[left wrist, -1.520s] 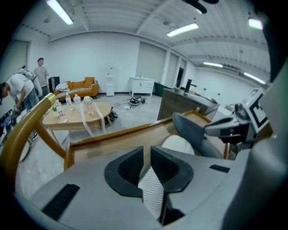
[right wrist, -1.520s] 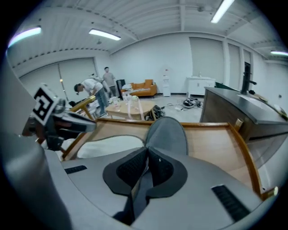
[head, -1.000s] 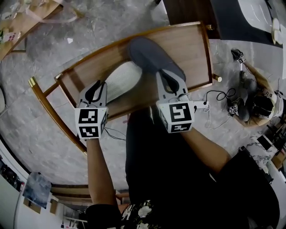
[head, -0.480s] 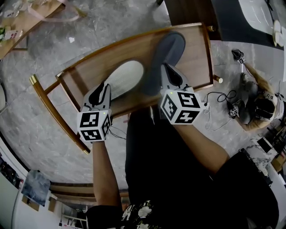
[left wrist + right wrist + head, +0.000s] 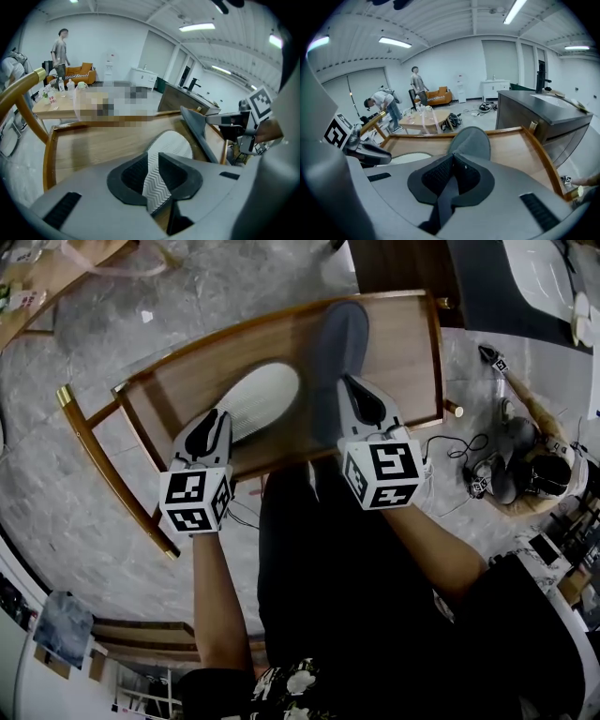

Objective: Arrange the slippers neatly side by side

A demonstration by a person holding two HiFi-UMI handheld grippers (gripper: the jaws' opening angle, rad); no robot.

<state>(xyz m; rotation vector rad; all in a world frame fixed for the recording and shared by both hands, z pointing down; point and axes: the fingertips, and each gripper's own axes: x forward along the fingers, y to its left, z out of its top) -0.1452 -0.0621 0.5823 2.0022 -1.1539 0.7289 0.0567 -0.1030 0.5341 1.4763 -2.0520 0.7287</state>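
A slipper lies white zigzag sole up on the wooden table. My left gripper is shut on its near end; in the left gripper view the white sole runs between the pads of that gripper. A grey slipper lies just right of it, pointing away from me, with my right gripper shut on its near edge. The right gripper view shows this grey slipper pinched in the jaws of my right gripper. The two slippers lie close side by side.
The table has a raised wooden rim all round. A dark cabinet stands beyond it. Cables and gear lie on the marble floor at right. People and a low table are far off.
The grey slipper has swung from lying slanted over the white one's toe to pointing straight away, beside it. More of the white sole shows. The left gripper has rolled a little.
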